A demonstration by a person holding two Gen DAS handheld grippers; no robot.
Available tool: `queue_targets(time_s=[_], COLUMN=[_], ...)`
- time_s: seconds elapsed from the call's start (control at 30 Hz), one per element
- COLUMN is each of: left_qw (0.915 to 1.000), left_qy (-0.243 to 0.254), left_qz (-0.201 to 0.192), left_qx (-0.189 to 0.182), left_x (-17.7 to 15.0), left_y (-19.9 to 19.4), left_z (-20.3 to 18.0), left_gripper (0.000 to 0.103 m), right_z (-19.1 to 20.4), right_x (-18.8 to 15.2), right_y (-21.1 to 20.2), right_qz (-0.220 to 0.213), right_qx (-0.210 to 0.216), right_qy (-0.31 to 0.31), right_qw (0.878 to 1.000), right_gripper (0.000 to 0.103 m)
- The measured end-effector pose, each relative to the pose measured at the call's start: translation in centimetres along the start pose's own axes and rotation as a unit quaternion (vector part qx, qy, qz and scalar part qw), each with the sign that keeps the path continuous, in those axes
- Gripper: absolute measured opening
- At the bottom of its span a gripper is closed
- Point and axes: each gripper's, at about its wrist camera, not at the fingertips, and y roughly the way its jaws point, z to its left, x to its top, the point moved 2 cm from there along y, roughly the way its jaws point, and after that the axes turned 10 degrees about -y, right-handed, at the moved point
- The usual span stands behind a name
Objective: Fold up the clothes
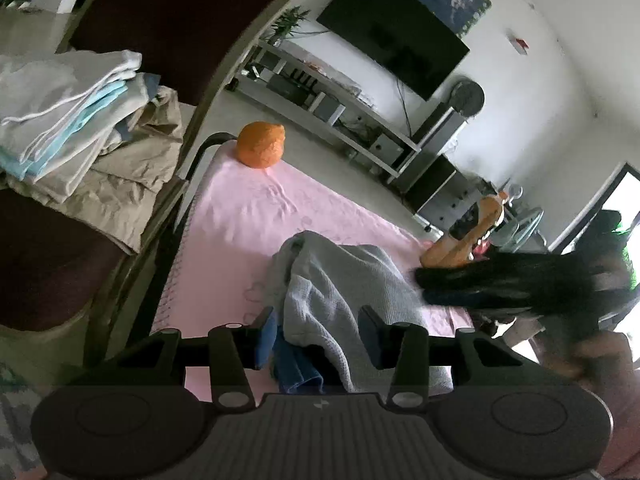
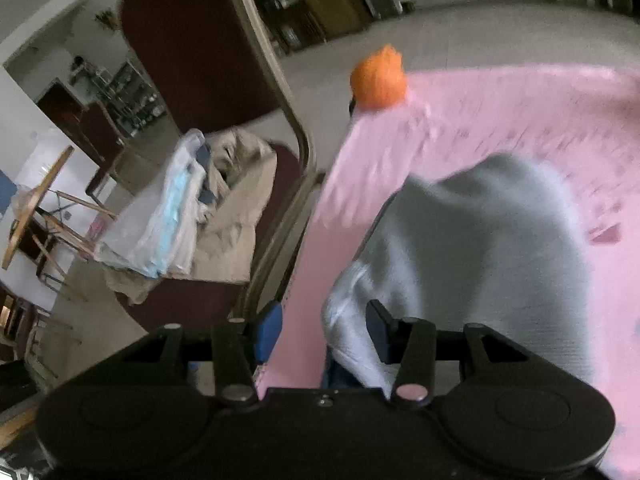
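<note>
A grey knit garment [image 1: 340, 280] lies heaped on the pink-covered table [image 1: 248, 208], with a blue denim piece [image 1: 298, 368] showing under its near edge. My left gripper [image 1: 318, 332] is shut on this bundle, and the cloth fills the gap between its fingers. In the right wrist view the same grey garment [image 2: 480, 248] spreads over the pink cover [image 2: 500, 112]. My right gripper [image 2: 326, 330] is open over the garment's near corner and the table's left edge; its pads press on nothing. A dark blurred streak [image 1: 520, 284] at the right of the left wrist view is the other hand's gripper.
An orange round object [image 1: 261, 144] [image 2: 378, 80] sits on the table's far corner. Left of the table stands a maroon chair [image 1: 48, 272] with a stack of folded clothes [image 1: 68, 120] [image 2: 160, 220] on a beige garment [image 1: 120, 184]. A TV [image 1: 392, 32] and shelf stand behind.
</note>
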Motion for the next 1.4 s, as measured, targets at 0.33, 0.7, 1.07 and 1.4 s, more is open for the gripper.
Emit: queue_targets(time_s=[0.33, 0.7, 1.07, 1.4], left_qw=[0.9746, 0.9393, 0.9732, 0.9850], left_qy=[0.211, 0.209, 0.189, 0.040], left_qz=[0.044, 0.164, 0.041, 0.084], left_qx=[0.059, 0.217, 0.124, 0.145], left_x=[-2.0, -5.1, 2.7, 7.2], left_y=[7.6, 12.6, 12.3, 22.1], left_z=[-8.2, -3.9, -7.3, -1.4], left_gripper=[0.029, 0.021, 0.075, 0.066], right_z=[-6.1, -14.0, -16.6, -23.5], right_x=[1.2, -5.0, -0.8, 0.8], right_y=[-11.3, -3.5, -3.5, 4.0], right_qz=[-0.109, -0.096, -0.119, -0.083], right_qx=[-0.191, -0.073, -0.012, 0.060], right_qy=[-0.155, -0.081, -0.029, 0.204], right_qw=[0.963, 0.989, 0.992, 0.974], right_gripper=[0.020, 0.013, 0.037, 0.056])
